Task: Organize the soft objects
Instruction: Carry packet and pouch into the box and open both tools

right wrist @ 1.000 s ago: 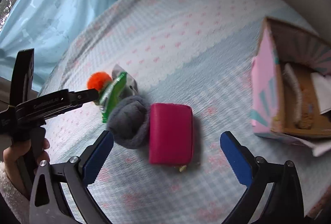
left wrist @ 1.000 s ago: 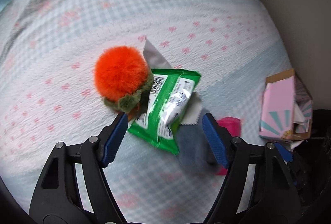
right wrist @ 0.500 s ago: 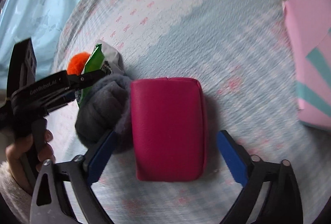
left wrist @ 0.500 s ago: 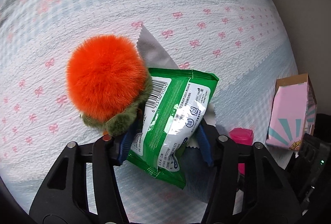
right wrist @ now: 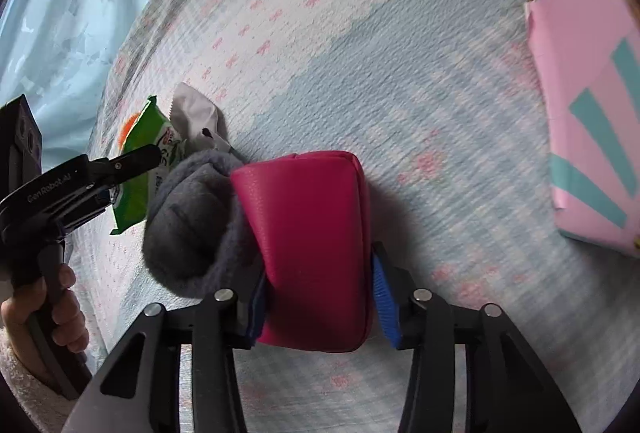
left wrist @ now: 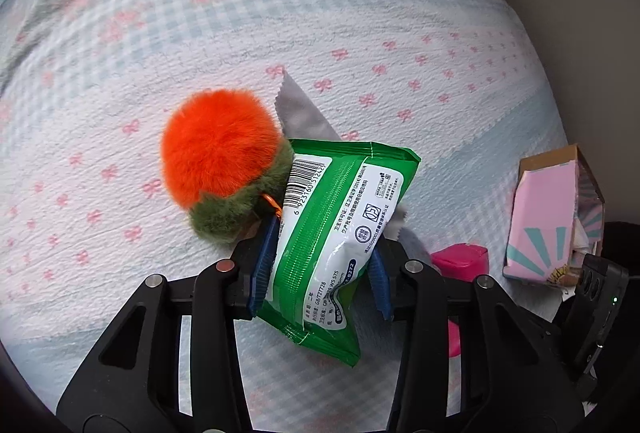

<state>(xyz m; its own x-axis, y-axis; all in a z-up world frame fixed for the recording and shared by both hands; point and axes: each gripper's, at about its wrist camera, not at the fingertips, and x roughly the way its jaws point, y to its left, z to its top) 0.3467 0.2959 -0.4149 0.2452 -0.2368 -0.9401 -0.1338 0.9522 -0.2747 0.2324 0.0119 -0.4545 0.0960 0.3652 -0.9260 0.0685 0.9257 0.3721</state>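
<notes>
My left gripper (left wrist: pixel 320 273) is shut on a green wipes packet (left wrist: pixel 332 229), which tilts up off the bed. An orange pompom with a green base (left wrist: pixel 220 157) touches the packet's left side, and a grey cloth (left wrist: pixel 298 115) lies behind it. My right gripper (right wrist: pixel 320 307) is shut on a magenta pouch (right wrist: pixel 308 233). A grey fleece bundle (right wrist: pixel 192 217) presses against the pouch's left side. The left gripper (right wrist: pixel 156 153) and packet (right wrist: pixel 140 169) also show in the right wrist view.
A pink cardboard box with teal rays (left wrist: pixel 548 217) stands open at the right, also in the right wrist view (right wrist: pixel 588 81). Everything lies on a checked bedspread (left wrist: pixel 280 13). A light blue curtain (right wrist: pixel 60 1) hangs beyond the bed's far left edge.
Both grippers moved in and closed: the left onto the green packet, the right onto the magenta pouch. The packet now tilts up.
</notes>
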